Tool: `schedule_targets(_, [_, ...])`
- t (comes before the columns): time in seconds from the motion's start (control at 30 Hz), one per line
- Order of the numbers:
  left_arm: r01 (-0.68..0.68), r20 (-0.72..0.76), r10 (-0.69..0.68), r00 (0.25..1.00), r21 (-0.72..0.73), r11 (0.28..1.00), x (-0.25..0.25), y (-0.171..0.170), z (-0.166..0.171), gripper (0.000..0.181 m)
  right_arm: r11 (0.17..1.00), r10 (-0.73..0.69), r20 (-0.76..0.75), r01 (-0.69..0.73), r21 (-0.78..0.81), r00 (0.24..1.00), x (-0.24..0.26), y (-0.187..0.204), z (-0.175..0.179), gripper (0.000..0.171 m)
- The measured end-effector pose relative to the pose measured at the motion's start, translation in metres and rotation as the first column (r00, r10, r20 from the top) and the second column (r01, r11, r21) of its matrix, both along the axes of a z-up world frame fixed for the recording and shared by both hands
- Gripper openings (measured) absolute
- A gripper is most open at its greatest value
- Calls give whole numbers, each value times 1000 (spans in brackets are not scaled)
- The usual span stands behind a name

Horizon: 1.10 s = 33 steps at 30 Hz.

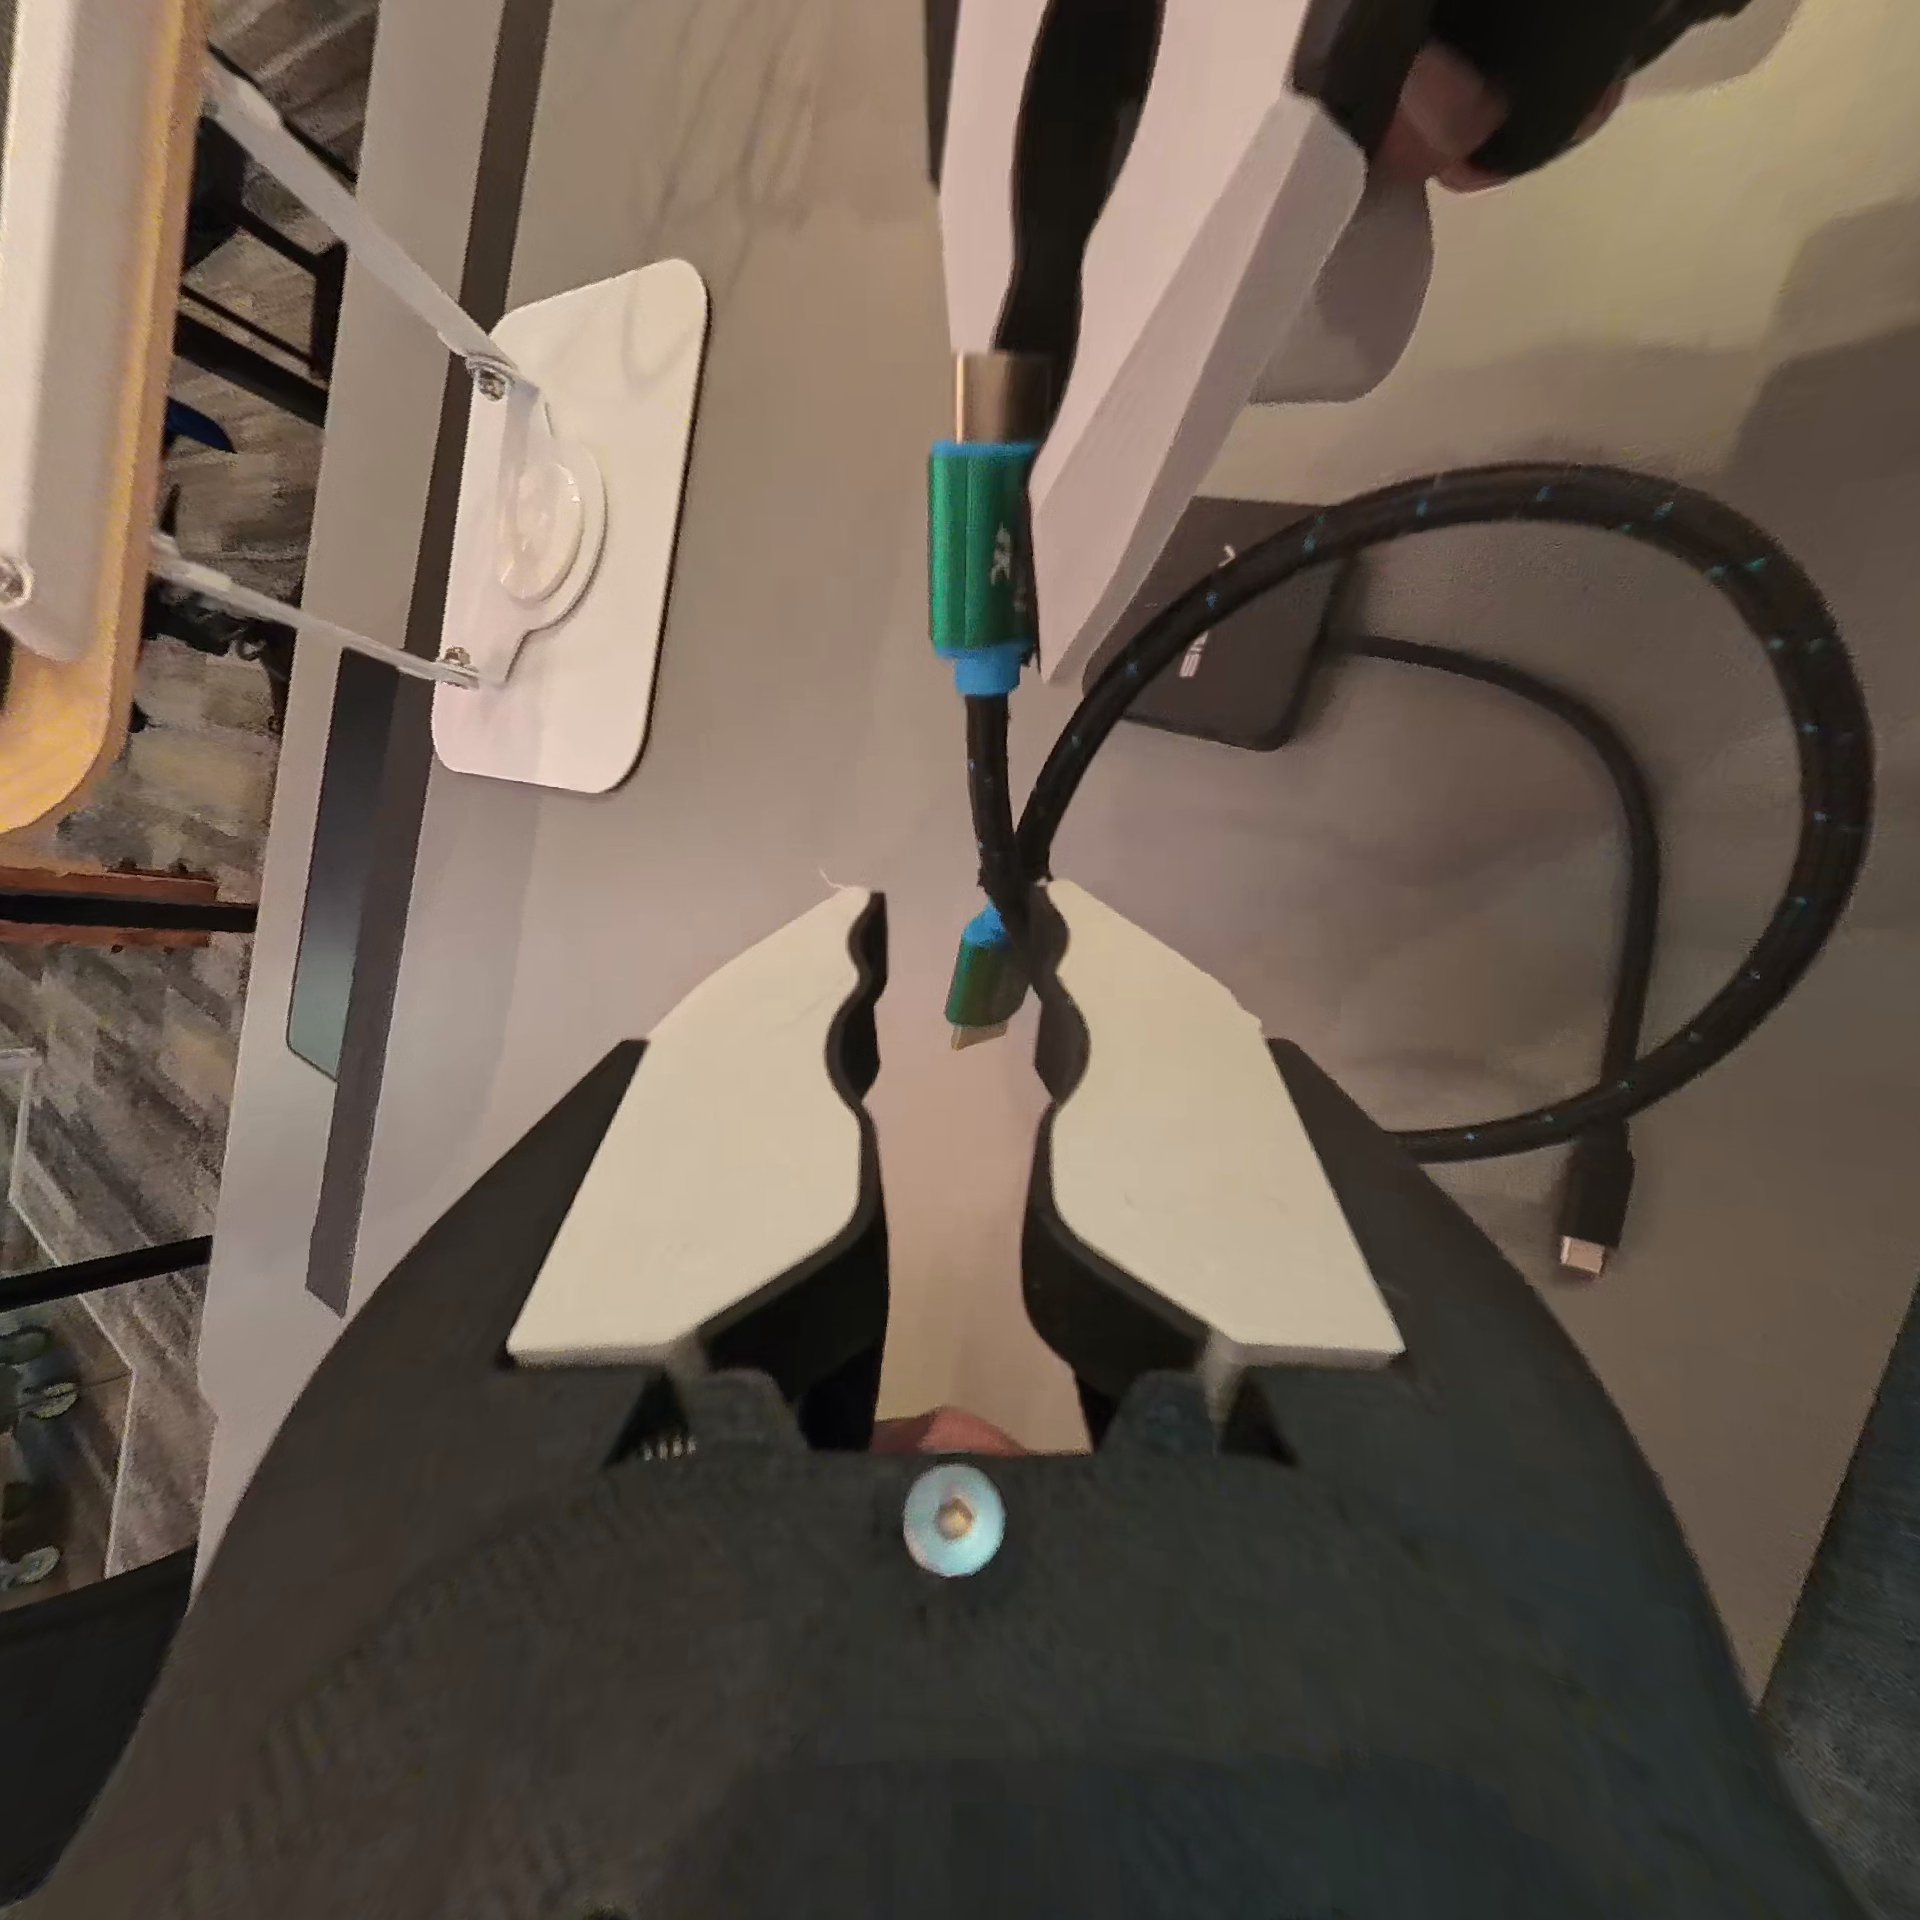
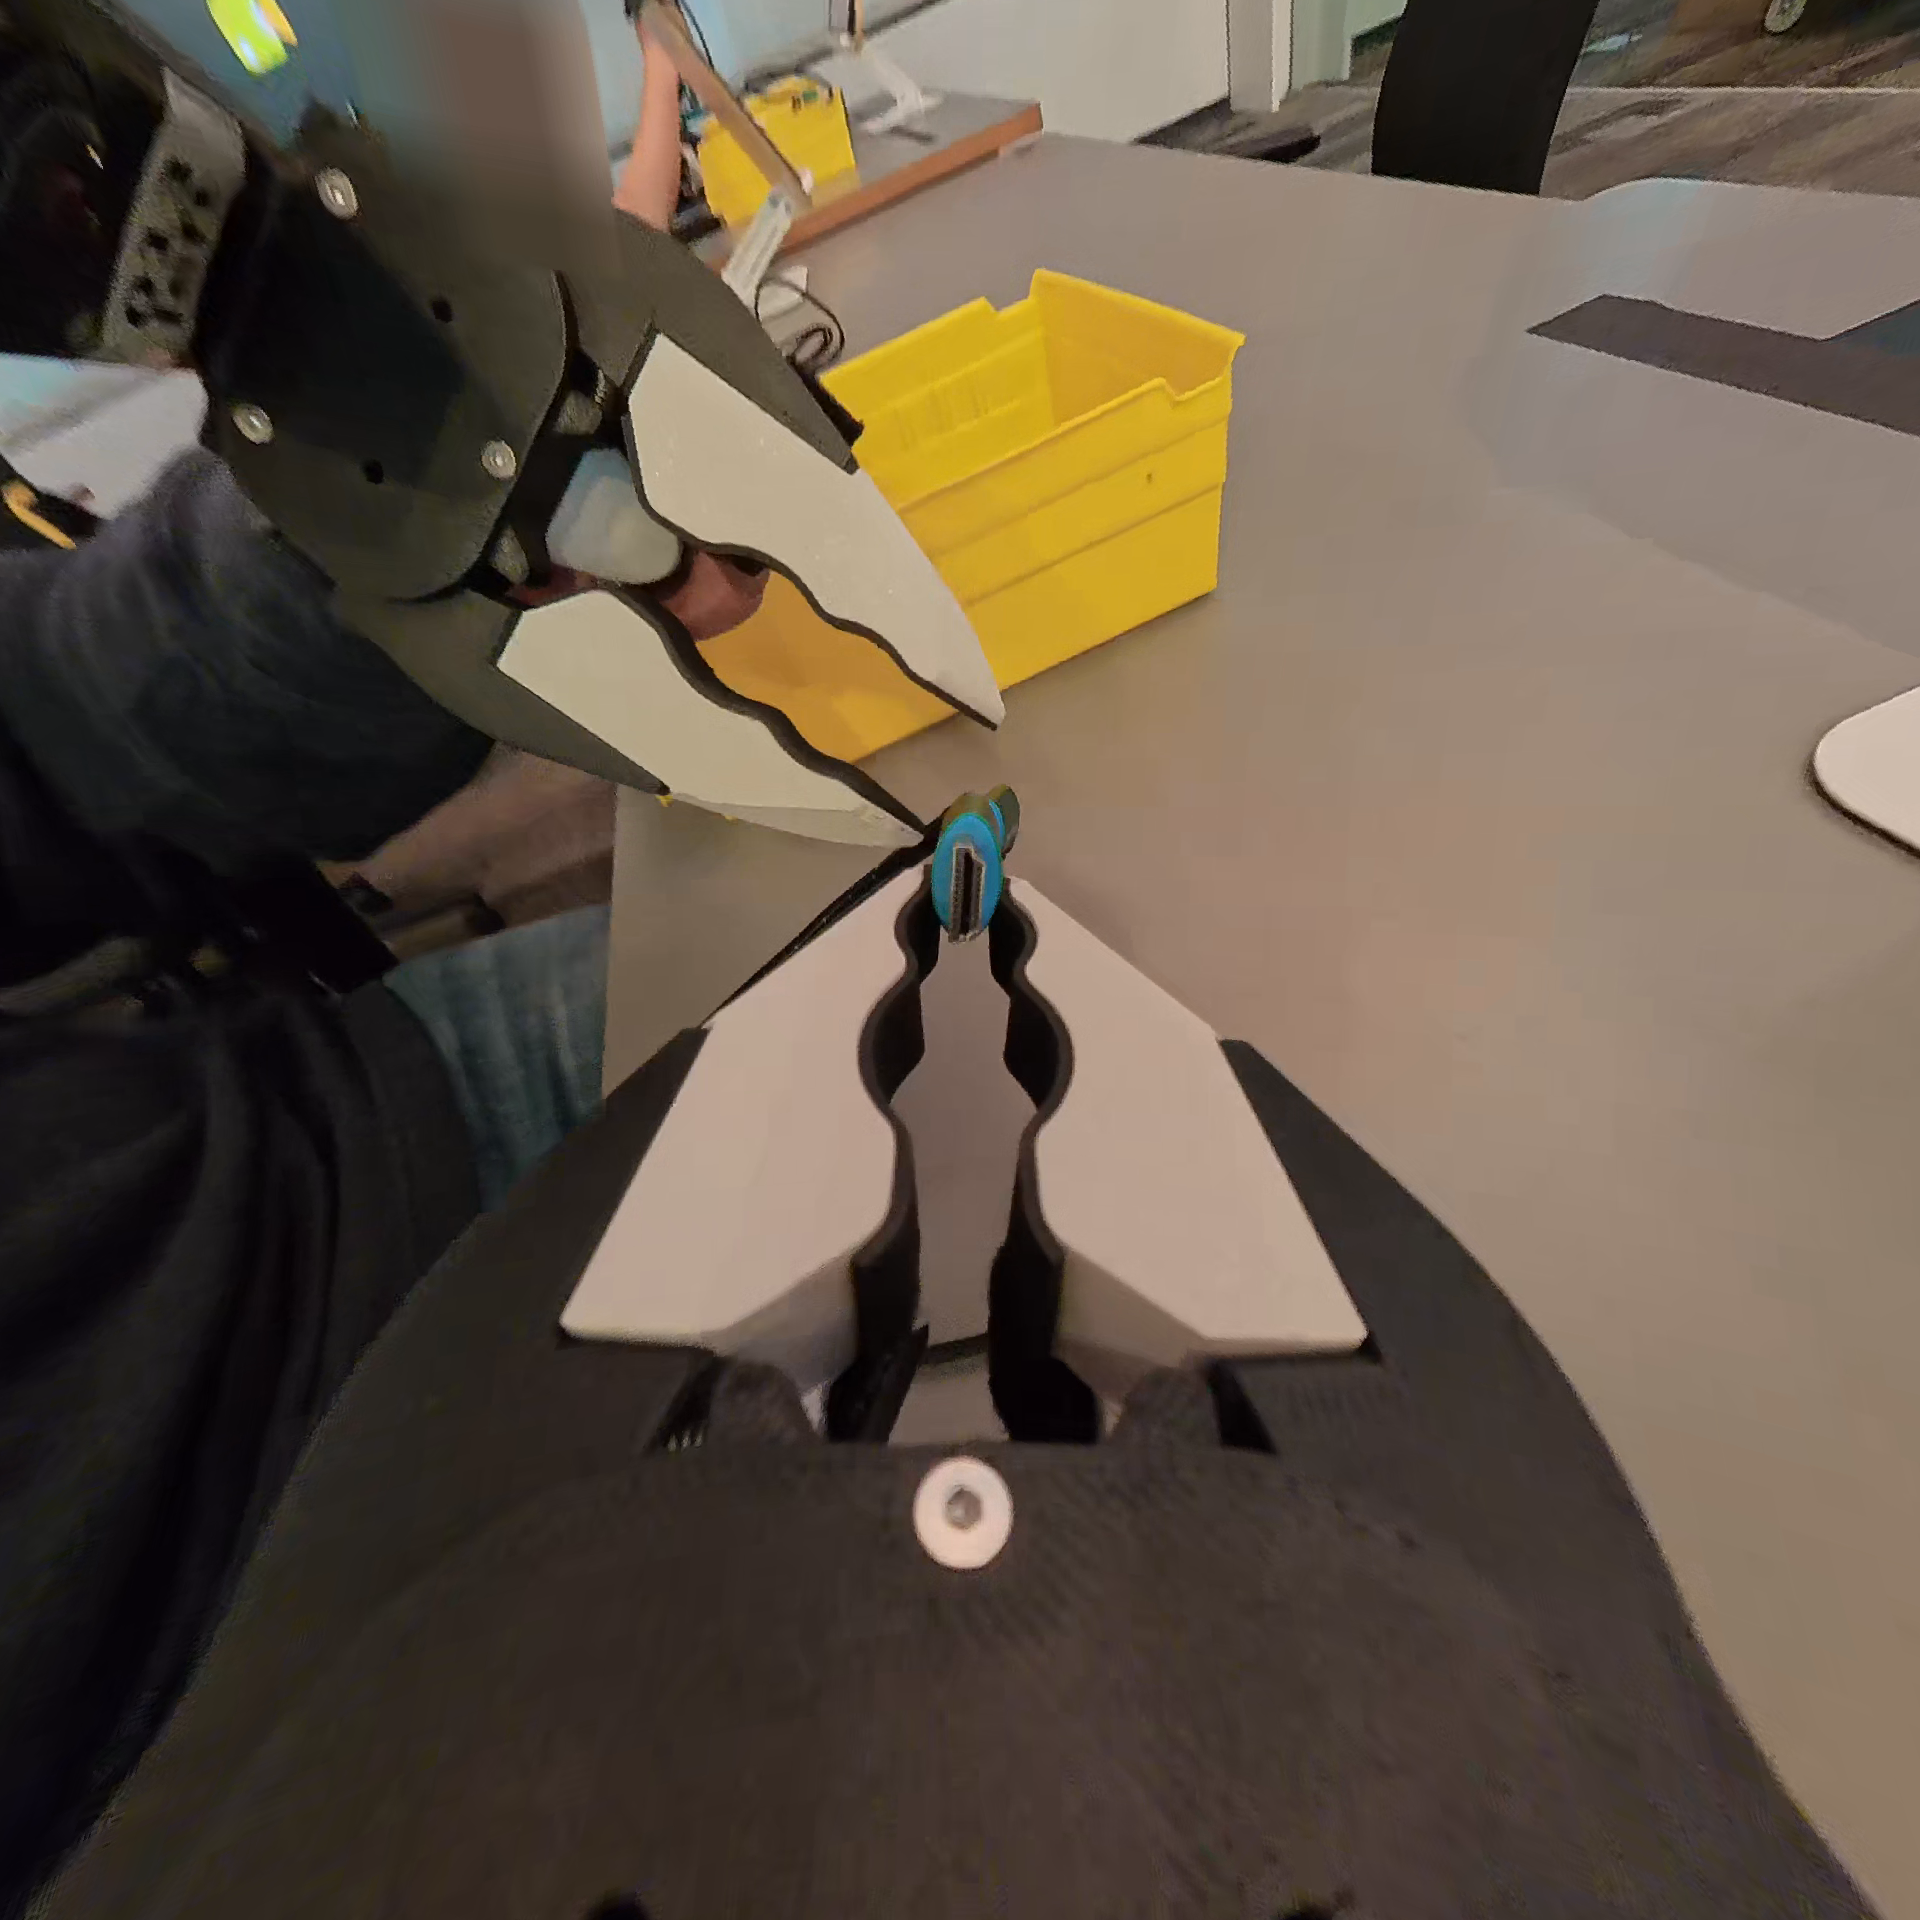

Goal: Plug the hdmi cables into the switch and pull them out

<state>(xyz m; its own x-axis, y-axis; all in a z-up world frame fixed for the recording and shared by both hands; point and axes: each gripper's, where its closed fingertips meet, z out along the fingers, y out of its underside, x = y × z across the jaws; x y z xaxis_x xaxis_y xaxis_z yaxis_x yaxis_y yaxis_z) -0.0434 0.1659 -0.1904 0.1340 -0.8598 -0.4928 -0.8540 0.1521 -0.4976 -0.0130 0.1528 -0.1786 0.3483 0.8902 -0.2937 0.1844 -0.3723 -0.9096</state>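
My right gripper is shut on a green HDMI plug with blue collars and holds it above the grey table. The left wrist view shows the same gripper gripping the plug from above. The black braided cable loops to the right and back. Its other green plug hangs between the fingers of my open left gripper, and the cable runs against the right fingertip. The left gripper also shows open in the right wrist view. The black switch lies on the table, partly hidden by the right gripper.
A thin black cable with a small plug runs from the switch. A white stand base sits on the left of the table. A yellow bin stands behind the grippers. A person's dark sleeve is at the left. The grippers are tip to tip, or close to it.
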Motion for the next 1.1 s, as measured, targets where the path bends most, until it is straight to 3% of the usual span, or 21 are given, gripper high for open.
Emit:
schedule_targets(0.33, [37, 166, -43, 985, 39, 999, 8, -2, 20, 61, 992, -4, -255, -29, -125, 967, 5, -1, 31, 7])
schedule_targets(0.47, [52, 226, -87, 970, 155, 987, 20, -3, 34, 75, 985, -12, -346, -49, -167, 938, 7, -2, 43, 6])
schedule_targets(0.57, [71, 301, -126, 945, 187, 980, 17, -6, 51, 72, 984, -25, -417, -52, -172, 908, 16, 0, 57, 5])
schedule_targets(0.7, [37, 439, -75, 896, 94, 995, 3, 3, 69, 63, 987, -46, -448, -30, -160, 893, 25, 3, 66, 5])
schedule_targets(0.9, [29, 403, -48, 914, 54, 998, -1, 6, 49, 48, 986, -69, -478, -15, -169, 876, 32, 6, 70, 4])
schedule_targets(1.1, [24, 317, -23, 948, 0, 1000, 11, 5, 15, 54, 983, -73, -492, -20, -180, 868, 31, 6, 72, 4])
